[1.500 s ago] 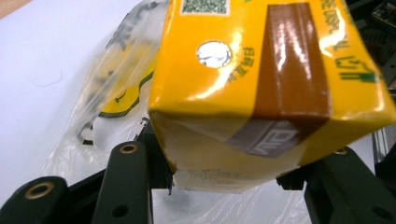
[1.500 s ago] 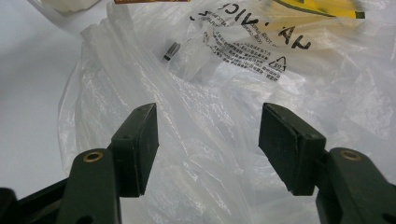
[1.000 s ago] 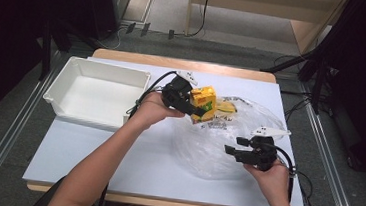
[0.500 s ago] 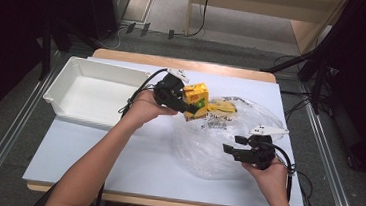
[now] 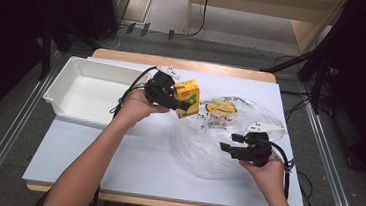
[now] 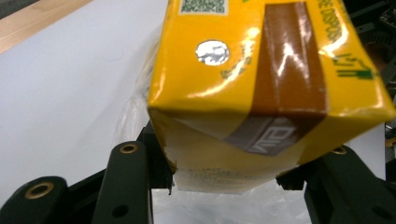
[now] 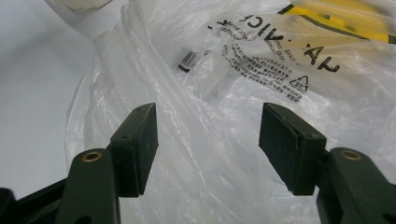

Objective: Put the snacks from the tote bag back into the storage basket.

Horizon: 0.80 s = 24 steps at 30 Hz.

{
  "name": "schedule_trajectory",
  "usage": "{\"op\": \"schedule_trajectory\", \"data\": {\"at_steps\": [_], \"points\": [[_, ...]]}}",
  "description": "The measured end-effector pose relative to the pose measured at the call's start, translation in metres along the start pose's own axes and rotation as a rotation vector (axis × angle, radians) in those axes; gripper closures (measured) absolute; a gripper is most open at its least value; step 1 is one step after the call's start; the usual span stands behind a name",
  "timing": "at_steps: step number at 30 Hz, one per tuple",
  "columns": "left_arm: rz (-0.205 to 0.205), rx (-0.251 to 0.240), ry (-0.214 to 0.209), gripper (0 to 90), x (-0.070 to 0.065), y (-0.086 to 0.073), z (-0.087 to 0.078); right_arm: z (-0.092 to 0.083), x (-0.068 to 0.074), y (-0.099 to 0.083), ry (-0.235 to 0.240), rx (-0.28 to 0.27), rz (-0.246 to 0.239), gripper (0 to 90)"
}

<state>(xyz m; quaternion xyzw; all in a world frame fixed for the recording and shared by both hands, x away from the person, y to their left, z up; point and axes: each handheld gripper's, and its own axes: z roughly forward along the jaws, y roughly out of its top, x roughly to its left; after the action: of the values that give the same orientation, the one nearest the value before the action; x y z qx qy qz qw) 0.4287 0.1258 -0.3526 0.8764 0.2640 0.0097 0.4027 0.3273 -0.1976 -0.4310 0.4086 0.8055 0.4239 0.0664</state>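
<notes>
A yellow drink carton (image 5: 187, 98) with a brown stripe is held above the table, with my left gripper (image 5: 178, 101) shut on it. In the left gripper view the carton (image 6: 252, 88) sits between both jaws, its foil straw hole facing the camera. A clear plastic bag (image 5: 218, 136) with black and yellow print lies crumpled on the white table, right of the carton. My right gripper (image 5: 231, 142) hovers over the bag's near right part, open. In the right gripper view the bag (image 7: 224, 93) lies under and beyond the parted jaws, with nothing pinched between the pads.
A white rectangular bin (image 5: 84, 92) stands at the table's left, just left of my left hand. The white table top (image 5: 130, 163) has free room in front. Cables trail from both grippers. The table's wooden far edge (image 5: 184, 63) borders a dark floor.
My left gripper has carried the carton leftward and slightly up, away from the bag and toward the bin. The right gripper has stayed in place over the bag.
</notes>
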Motion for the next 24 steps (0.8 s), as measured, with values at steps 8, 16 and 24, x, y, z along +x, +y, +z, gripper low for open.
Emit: {"op": "schedule_trajectory", "data": {"at_steps": [8,16,24], "points": [[-0.022,0.008,0.013,51.0,0.005,-0.006,-0.008,0.004,-0.002,0.003,0.012,0.005,-0.003,38.4],[-0.033,0.0,0.033,51.0,0.01,-0.009,-0.017,0.003,-0.004,0.003,0.009,0.002,0.001,38.5],[-0.035,-0.009,0.052,51.0,0.015,-0.01,-0.026,0.005,-0.004,0.002,0.007,0.013,-0.005,38.4]]}}
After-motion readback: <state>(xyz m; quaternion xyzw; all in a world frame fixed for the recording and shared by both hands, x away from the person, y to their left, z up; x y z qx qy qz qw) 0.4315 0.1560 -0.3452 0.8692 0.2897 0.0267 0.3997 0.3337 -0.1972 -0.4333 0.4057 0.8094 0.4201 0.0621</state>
